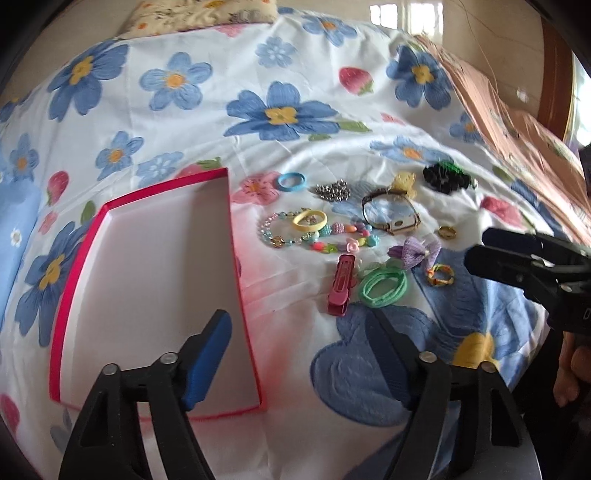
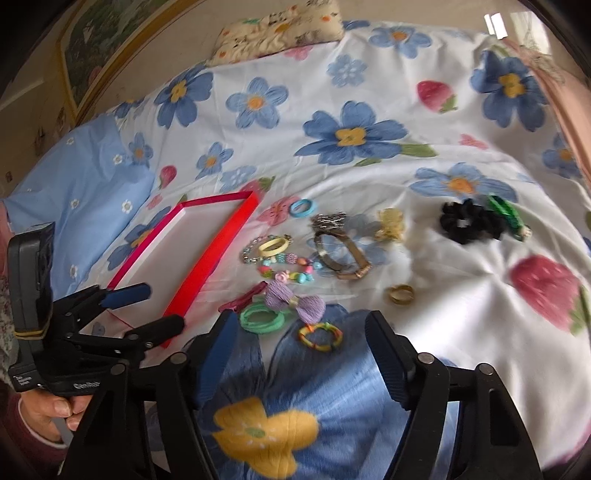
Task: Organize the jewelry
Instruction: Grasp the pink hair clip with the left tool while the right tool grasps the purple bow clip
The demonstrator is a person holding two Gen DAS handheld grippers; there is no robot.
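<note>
A shallow pink-rimmed box [image 1: 147,280] with a white inside lies on the bed at the left; it also shows in the right wrist view [image 2: 218,240]. Several pieces lie to its right: a blue ring [image 1: 291,181], a yellow bangle [image 1: 309,220], a bead bracelet [image 1: 332,240], a watch [image 1: 391,214], a pink hair clip [image 1: 341,286], green hair ties [image 1: 382,286], a purple bow [image 2: 295,301], a gold ring [image 2: 400,294], a multicoloured band [image 2: 320,335] and a black scrunchie [image 2: 467,219]. My left gripper [image 1: 301,325] is open and empty beside the box. My right gripper [image 2: 301,325] is open and empty just short of the band.
The bed wears a white quilt with blue flowers and strawberries [image 1: 280,110]. A floral pillow [image 2: 277,29] lies at the far end, a light blue pillow [image 2: 81,192] at the left. A peach blanket [image 1: 517,122] runs along the right side.
</note>
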